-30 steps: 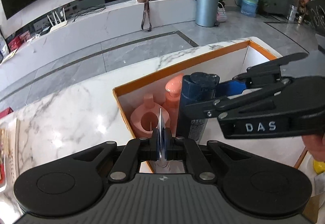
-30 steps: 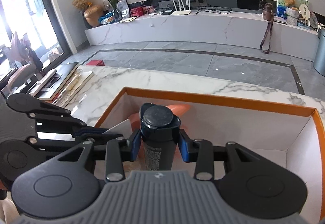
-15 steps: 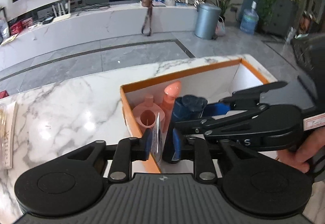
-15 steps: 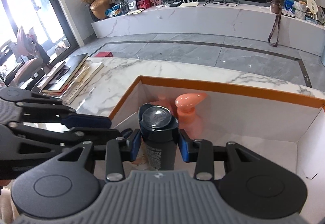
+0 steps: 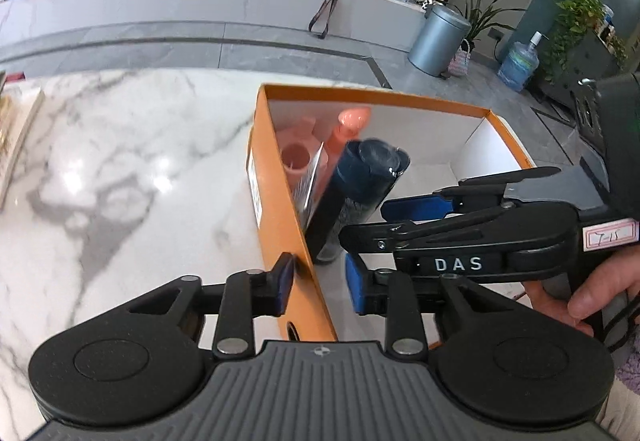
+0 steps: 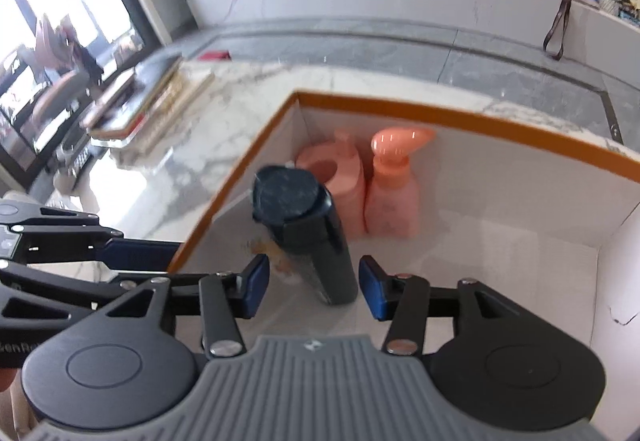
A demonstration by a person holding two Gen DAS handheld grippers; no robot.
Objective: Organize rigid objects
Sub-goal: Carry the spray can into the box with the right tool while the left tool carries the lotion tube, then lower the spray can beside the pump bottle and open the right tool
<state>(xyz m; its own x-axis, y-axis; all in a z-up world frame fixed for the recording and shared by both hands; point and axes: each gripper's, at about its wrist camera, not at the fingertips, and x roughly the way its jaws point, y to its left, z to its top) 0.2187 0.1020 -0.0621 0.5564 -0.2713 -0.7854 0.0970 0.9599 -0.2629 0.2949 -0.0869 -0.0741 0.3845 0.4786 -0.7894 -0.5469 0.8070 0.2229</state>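
From the left wrist I see my left gripper (image 5: pixel 318 287) spread wide, gripping nothing, straddling the orange box (image 5: pixel 280 209) wall; the dark bottle (image 5: pixel 360 185) leans inside. From the right wrist, my right gripper (image 6: pixel 314 289) gapes, empty, around that bottle beside the pink dispenser (image 6: pixel 394 185).

- One orange-rimmed box (image 6: pixel 460 119) on the marble tabletop (image 5: pixel 120 169).
- One dark bottle (image 6: pixel 308 233), standing tilted inside the box.
- Two pink containers in the box's corner: one pump bottle (image 6: pixel 392 193) and one handled jug (image 6: pixel 336 177).
- One flat card-like item (image 5: pixel 310 181), leaning beside the dark bottle.
- Two grippers: left gripper (image 5: pixel 320 283) and right gripper (image 6: pixel 314 287), each with jaws apart.
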